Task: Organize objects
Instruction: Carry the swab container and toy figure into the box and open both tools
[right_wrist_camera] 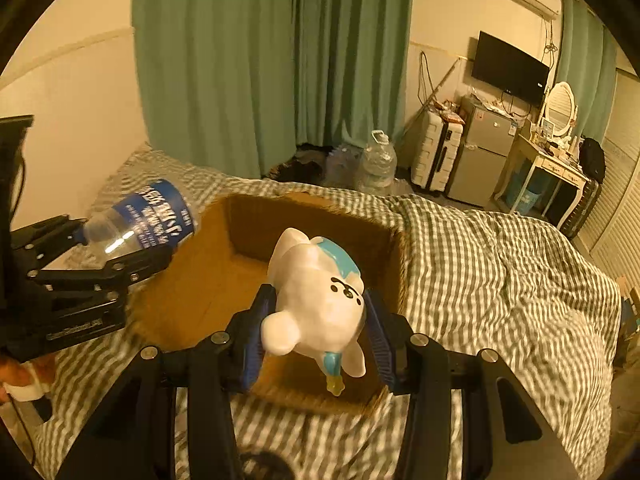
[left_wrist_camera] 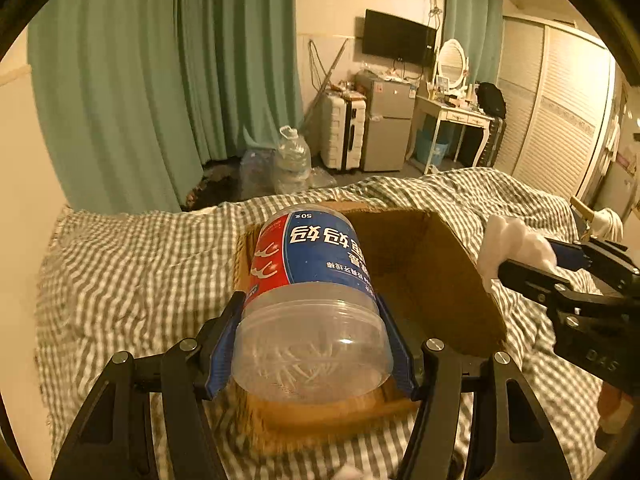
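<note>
My left gripper is shut on a clear plastic jar with a blue and red label, held tilted above the near left part of an open cardboard box on the bed. My right gripper is shut on a white animal figurine with blue markings, held over the box. The jar in the left gripper shows at the left of the right wrist view. The figurine in the right gripper shows at the right of the left wrist view, over the box's right wall.
The box sits on a green-and-white checked bedspread. Beyond the bed are green curtains, large water bottles, a white suitcase, a small fridge, a dressing table and a wardrobe.
</note>
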